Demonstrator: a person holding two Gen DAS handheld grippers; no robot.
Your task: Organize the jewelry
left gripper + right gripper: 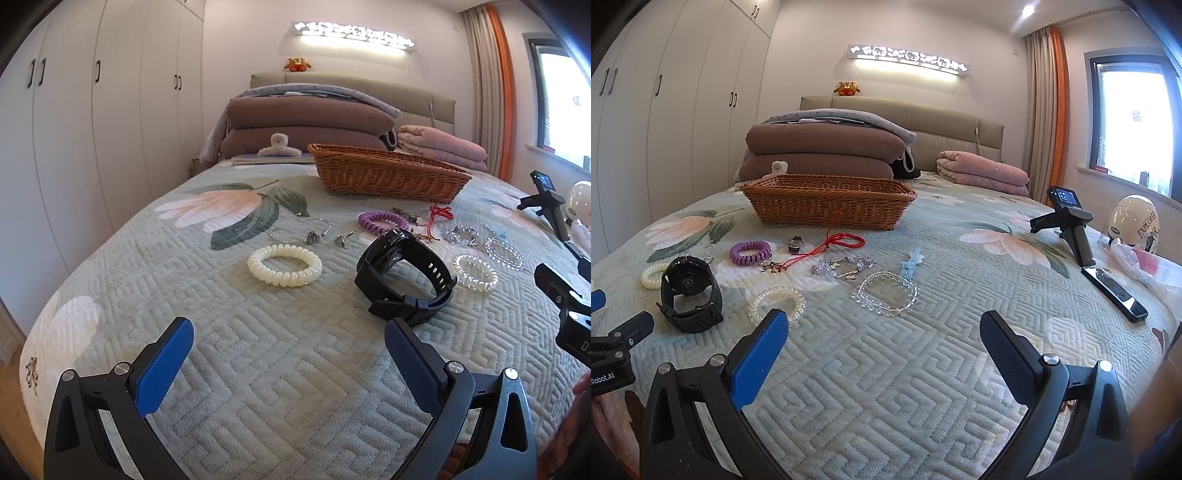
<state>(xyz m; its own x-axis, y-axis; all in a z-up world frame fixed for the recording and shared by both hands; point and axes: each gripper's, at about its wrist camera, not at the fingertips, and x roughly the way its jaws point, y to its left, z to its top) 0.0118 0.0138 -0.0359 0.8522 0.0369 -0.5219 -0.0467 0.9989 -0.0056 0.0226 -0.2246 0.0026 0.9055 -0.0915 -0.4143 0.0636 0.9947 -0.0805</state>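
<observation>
Both tongs gape empty above the bed's [258, 369] near edge; watch [402, 275] lies just ahead of the left tongs [288, 354], right tongs [884, 345] farther.

We hold our left gripper [289, 360] and right gripper [884, 350] low and level, side by side, blue-padded fingers [166, 365] spread wide, gripping nothing.

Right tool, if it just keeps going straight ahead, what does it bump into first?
Probably the clear bead bracelet on the bedspread, straight ahead of the open right tool; depth is hard to judge.
</observation>
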